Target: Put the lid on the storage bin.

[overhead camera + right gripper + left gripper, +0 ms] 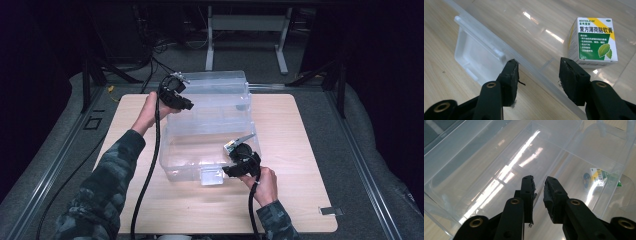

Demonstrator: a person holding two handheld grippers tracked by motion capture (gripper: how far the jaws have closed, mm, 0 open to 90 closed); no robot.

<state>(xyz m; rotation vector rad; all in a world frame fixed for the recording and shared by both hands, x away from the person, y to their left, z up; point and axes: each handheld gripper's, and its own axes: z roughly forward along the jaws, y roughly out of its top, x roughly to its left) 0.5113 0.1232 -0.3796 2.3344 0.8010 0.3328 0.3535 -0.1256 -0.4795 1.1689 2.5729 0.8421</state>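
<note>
A clear plastic storage box (167,150) stands on the wooden table, its clear lid (215,82) raised at the back. A small white, green and yellow medicine carton (230,146) (594,42) (599,176) stands inside near the front right. My left gripper (186,104) (539,182) is at the box's back left corner, its jaws nearly together on a thin clear edge of the lid (486,170). My right gripper (237,152) (539,72) is open, astride the box's front rim (486,42) without pressing it. The carton lies just beyond its right jaw.
A clear latch flap (211,176) (474,57) hangs from the box's front wall. The wooden table (300,150) has bare room right and front of the box. A small metal clip (330,211) lies at its front right corner. Cables trail from both grippers.
</note>
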